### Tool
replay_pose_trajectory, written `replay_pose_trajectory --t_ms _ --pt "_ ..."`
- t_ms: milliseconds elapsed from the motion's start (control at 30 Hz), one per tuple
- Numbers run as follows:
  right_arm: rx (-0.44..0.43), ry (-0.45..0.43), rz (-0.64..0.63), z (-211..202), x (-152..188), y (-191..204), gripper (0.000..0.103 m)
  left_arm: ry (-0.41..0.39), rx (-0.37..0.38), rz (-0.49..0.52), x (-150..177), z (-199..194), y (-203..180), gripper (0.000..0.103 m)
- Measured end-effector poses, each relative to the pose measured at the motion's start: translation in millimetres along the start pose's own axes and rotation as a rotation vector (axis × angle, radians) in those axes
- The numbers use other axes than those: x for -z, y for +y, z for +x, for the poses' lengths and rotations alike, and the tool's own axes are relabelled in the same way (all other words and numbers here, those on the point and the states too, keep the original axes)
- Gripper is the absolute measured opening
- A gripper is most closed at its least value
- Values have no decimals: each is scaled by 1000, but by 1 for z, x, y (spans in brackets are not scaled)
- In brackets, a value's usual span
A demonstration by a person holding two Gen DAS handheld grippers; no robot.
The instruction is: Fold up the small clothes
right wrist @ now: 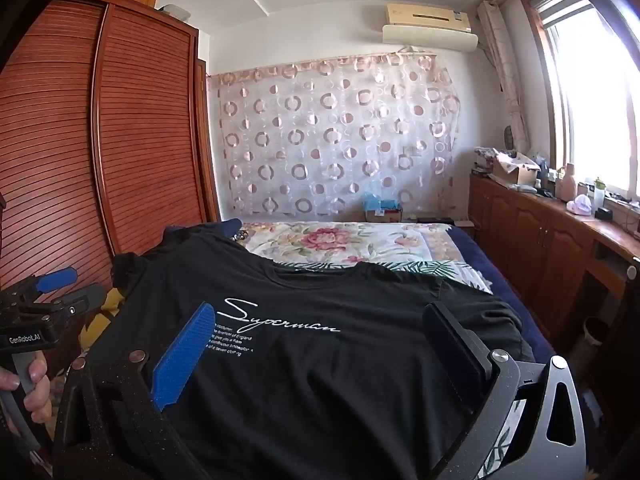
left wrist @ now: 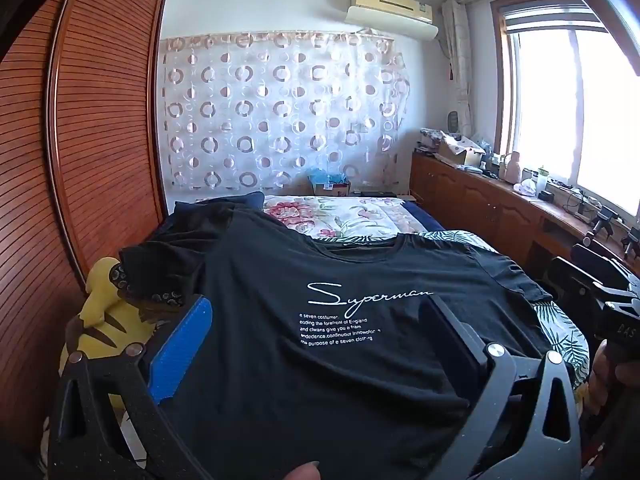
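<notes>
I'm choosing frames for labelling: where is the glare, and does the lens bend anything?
Left wrist view: the window is blown out white, the wardrobe bows strongly, and the print on the black T-shirt stays sharp. Right wrist view: the window glares too, the wardrobe curves, and the corners go dark.
</notes>
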State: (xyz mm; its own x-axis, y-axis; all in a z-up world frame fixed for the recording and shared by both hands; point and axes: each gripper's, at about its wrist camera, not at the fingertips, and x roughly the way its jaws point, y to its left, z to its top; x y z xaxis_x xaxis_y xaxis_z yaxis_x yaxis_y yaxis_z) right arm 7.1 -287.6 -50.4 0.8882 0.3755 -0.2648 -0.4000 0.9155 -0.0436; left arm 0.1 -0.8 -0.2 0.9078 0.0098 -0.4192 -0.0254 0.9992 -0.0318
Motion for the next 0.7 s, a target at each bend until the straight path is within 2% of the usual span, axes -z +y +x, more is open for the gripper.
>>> replay_pose_trajectory --t_ms 233,700 --pt "1 15 -7 3 0 1 103 -7 12 9 -1 -2 1 103" --pt "-3 6 3 0 1 0 103 -15 -13 25 -9 -11 1 103"
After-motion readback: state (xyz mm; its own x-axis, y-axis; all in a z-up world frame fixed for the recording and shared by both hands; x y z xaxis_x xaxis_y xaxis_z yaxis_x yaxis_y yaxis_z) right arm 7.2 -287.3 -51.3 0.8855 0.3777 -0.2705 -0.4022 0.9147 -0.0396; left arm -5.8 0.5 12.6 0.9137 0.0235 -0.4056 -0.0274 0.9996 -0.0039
